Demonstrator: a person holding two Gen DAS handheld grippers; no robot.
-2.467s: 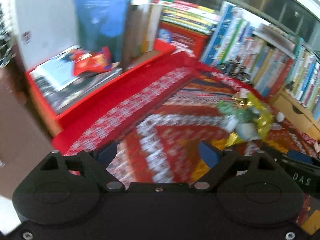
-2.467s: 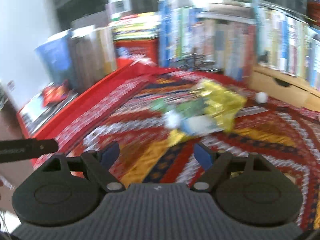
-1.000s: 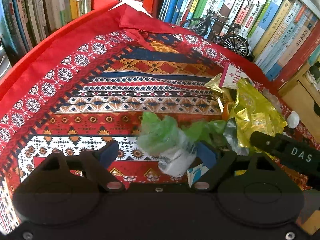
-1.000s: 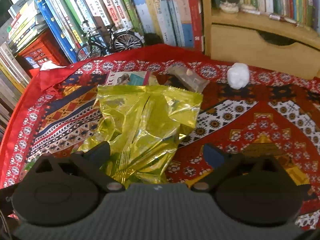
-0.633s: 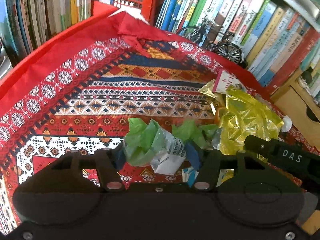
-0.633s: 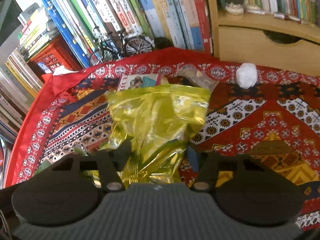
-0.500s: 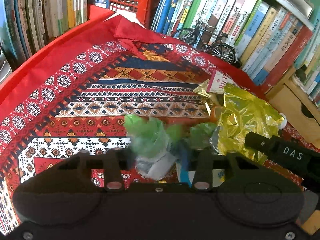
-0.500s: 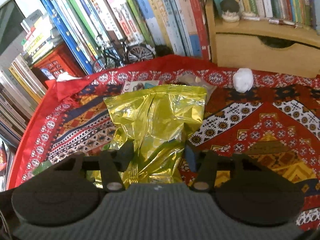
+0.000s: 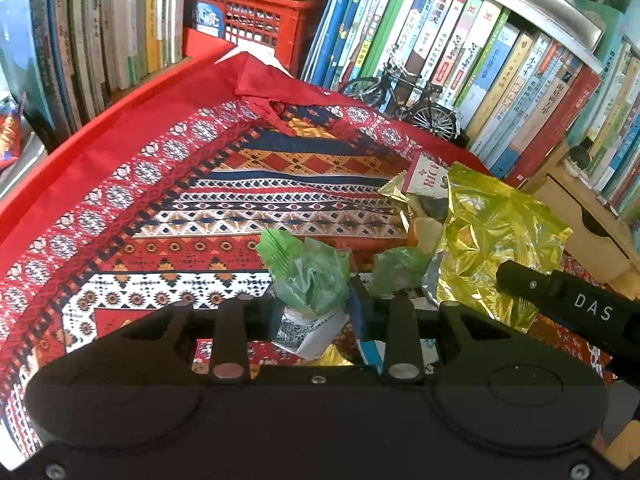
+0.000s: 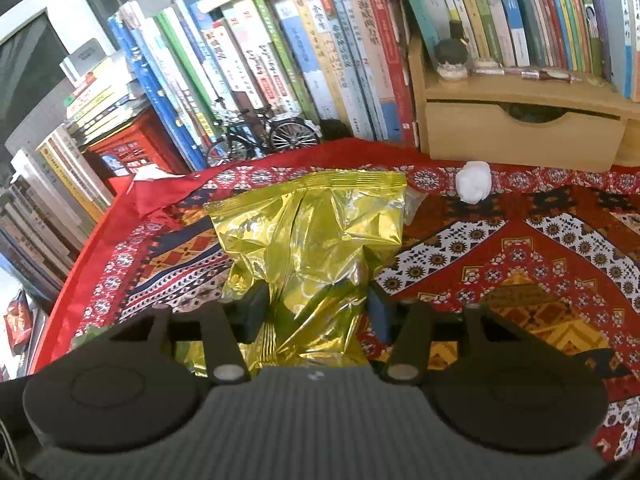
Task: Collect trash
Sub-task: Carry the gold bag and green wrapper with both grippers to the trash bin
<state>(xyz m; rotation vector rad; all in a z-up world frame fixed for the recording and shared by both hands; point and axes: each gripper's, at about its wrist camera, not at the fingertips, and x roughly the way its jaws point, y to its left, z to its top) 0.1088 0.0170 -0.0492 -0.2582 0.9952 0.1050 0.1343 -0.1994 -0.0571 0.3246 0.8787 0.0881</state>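
Left gripper (image 9: 314, 312): clamped on the green wrapper (image 9: 308, 276), which bunches up between the pads at 12 o'clock of the tool.
Right gripper (image 10: 316, 310): its jaws have just closed on the gold foil bag (image 10: 316, 232), whose lower end is pinched between them.
Patterned cloth (image 9: 180, 208): lies under both pieces.
Remaining trash: white paper ball (image 10: 474, 186) at 2 o'clock in the right wrist view; small packet (image 9: 428, 178) at 1 o'clock in the left wrist view.
Risk, foil: slick film, gripped near one end, may slip free.
Risk, wrapper: thin plastic could tear or pull out.
Risk, neighbours: the scraps touching the bag may drag along and scatter.
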